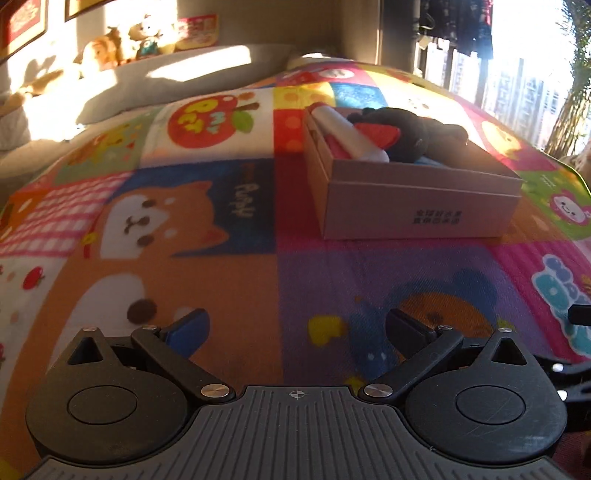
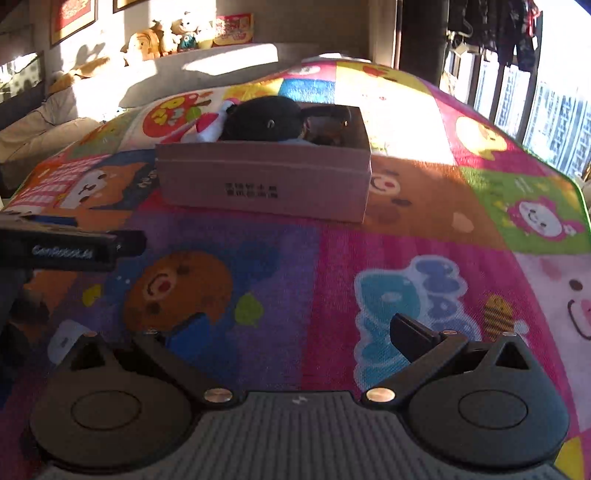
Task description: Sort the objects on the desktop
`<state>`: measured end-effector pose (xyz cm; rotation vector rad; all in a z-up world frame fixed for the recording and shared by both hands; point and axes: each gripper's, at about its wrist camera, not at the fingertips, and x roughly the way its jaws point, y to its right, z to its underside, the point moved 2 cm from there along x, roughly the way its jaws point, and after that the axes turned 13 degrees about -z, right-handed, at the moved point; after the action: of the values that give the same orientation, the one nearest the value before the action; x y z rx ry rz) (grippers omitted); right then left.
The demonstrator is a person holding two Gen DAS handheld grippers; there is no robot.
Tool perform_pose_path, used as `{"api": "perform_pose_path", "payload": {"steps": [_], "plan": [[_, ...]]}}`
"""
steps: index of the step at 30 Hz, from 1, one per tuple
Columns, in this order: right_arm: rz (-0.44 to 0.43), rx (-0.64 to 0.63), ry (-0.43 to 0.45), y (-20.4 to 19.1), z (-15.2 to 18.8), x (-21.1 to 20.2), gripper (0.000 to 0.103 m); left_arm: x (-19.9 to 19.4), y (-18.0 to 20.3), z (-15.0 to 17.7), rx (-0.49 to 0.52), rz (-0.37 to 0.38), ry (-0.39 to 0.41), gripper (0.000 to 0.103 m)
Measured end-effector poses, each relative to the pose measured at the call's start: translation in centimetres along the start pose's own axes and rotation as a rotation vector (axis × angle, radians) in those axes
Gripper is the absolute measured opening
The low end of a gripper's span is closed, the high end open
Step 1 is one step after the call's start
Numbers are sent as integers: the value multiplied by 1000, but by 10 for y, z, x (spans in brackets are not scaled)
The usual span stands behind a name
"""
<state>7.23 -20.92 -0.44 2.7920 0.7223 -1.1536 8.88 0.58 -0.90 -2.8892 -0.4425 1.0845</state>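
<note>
A pinkish cardboard box (image 1: 421, 206) (image 2: 266, 184) stands on a colourful cartoon mat. Inside it lie a black plush item (image 1: 413, 129) (image 2: 262, 118), a white cylinder-like object with red parts (image 1: 354, 136) and other things partly hidden by the box wall. My left gripper (image 1: 295, 328) hovers low over the mat, well in front of the box, open with nothing between its fingers. My right gripper (image 2: 299, 332) is likewise open and empty, in front of the box. The left gripper's body (image 2: 70, 247) shows at the left edge of the right wrist view.
The cartoon mat (image 1: 184, 280) (image 2: 424, 206) covers the whole surface. A grey pillow (image 1: 192, 81) and plush toys (image 1: 110, 48) (image 2: 155, 40) sit at the far end. Windows with hanging clothes (image 2: 498, 29) are at the right.
</note>
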Motion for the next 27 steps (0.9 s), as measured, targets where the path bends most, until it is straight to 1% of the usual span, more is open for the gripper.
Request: {"api": "perform_pose_path", "payload": {"steps": [1, 2, 4, 5, 7, 9, 11, 12, 14, 17, 18, 20, 22, 27], "plan": [[-13, 21, 2, 4, -2, 1, 103, -2, 1, 1, -18, -17, 11, 103], [-6, 32, 2, 6, -3, 3, 103, -3, 2, 1, -36, -29, 15, 103], [-1, 23, 3, 10, -6, 7, 103, -4, 6, 2, -57, -26, 29, 103], [-1, 29, 2, 12, -8, 9, 103, -3, 10, 4, -45, -31, 26, 103], [26, 50, 18, 16, -11, 13, 103, -3, 17, 4, -5, -65, 21, 103], [55, 66, 62, 19, -11, 17, 103, -3, 17, 4, -9, -62, 20, 103], [79, 75, 88, 21, -12, 20, 103, -3, 17, 5, -8, -62, 22, 103], [82, 76, 88, 21, -13, 21, 103, -3, 17, 5, -7, -61, 24, 103], [86, 73, 90, 21, -13, 21, 103, -4, 20, 5, 8, -49, 31, 103], [83, 76, 91, 22, -13, 21, 103, -8, 33, 6, 88, 18, 55, 103], [84, 76, 90, 22, -14, 22, 103, -10, 36, 6, 98, 14, 67, 103], [85, 85, 92, 24, -14, 21, 103, -9, 36, 7, 96, 16, 60, 103], [88, 82, 91, 23, -14, 21, 103, -6, 32, 6, 72, 38, 39, 103], [89, 81, 91, 23, -15, 22, 103, -7, 33, 6, 74, 38, 38, 103]]}}
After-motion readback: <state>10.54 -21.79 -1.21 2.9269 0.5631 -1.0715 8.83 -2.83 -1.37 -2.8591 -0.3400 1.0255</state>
